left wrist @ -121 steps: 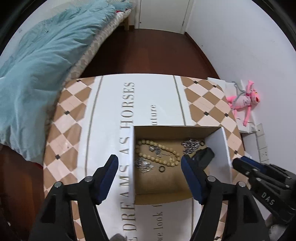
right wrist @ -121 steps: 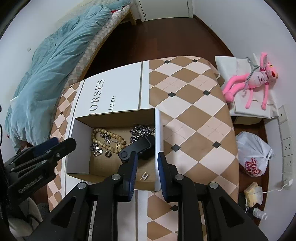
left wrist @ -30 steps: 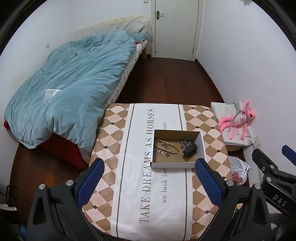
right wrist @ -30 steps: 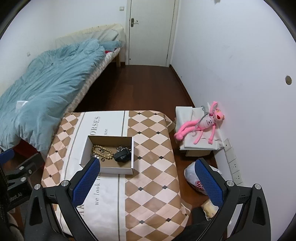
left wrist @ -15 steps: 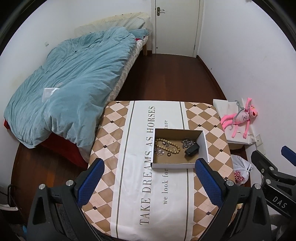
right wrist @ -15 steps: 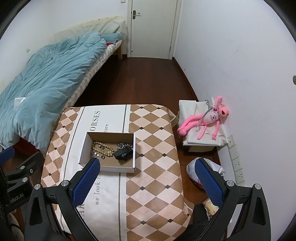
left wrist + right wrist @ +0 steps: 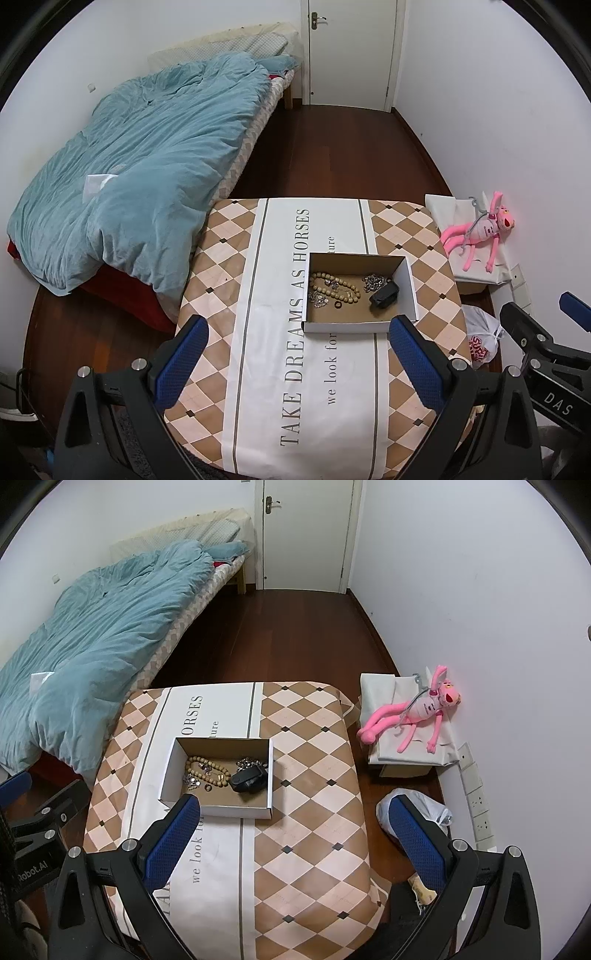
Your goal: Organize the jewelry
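Note:
An open cardboard box (image 7: 409, 280) (image 7: 168, 771) stands on the table with the checked cloth (image 7: 258, 369) (image 7: 314, 812). Inside lie a tan bead necklace (image 7: 334, 288) (image 7: 207, 770), silver chain pieces (image 7: 373, 282) (image 7: 249, 763), a small dark ring (image 7: 337, 305) and a black case (image 7: 384, 293) (image 7: 248, 779). My left gripper (image 7: 299, 362) is open and empty, held high and well back from the box. My right gripper (image 7: 295, 840) is open and empty too, also high above the table's near side.
A bed with a teal duvet (image 7: 129, 177) lies left of the table. A pink plush toy (image 7: 417, 709) rests on a white box by the right wall. A plastic bag (image 7: 424, 812) sits on the floor. A closed door (image 7: 351, 51) is at the far end.
Four seconds ago both grippers were low over the box, the right one nearly shut by the black case. Both are now wide open and raised far back; little movement in the last second.

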{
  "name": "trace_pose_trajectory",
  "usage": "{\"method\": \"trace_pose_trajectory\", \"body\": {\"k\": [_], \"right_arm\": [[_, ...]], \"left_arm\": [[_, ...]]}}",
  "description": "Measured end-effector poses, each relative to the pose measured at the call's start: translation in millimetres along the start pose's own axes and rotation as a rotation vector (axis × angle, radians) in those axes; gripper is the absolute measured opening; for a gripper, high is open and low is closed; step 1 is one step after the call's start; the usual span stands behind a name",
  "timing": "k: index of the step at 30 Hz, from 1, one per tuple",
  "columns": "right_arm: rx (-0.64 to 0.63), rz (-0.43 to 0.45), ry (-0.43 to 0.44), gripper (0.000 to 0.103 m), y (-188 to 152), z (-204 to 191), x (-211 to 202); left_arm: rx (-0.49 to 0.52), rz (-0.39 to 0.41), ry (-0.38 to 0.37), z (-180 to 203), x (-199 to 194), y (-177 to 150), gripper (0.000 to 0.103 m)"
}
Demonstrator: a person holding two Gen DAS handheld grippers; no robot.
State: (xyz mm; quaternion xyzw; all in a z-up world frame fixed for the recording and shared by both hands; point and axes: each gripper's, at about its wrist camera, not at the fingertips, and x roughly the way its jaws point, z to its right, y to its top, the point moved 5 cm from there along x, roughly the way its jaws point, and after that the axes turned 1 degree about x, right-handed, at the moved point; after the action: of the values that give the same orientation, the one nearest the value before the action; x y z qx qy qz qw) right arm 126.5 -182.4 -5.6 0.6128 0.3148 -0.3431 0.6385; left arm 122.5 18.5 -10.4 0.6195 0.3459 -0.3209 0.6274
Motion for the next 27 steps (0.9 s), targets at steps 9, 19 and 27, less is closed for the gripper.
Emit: {"method": "trace_pose_trajectory", "body": {"k": [9,19,27], "right_arm": [[-0.003,-0.003,0.002,0.103,-0.5,-1.8,0.2],[-0.001,-0.003,0.002,0.103,-1.7,-1.2,-1.2],[-0.002,-0.003,0.002,0.103,-1.9,0.2,-2.2]], "left_arm": [[0.005,-0.003,-0.002,-2.3,1.4,-2.6,0.1],[0.017,0.0,-0.004,1.5,-1.9,-3.3,0.1],[0.026,-0.007,-0.02,6.8,-2.4,-4.5,0.1]]}}
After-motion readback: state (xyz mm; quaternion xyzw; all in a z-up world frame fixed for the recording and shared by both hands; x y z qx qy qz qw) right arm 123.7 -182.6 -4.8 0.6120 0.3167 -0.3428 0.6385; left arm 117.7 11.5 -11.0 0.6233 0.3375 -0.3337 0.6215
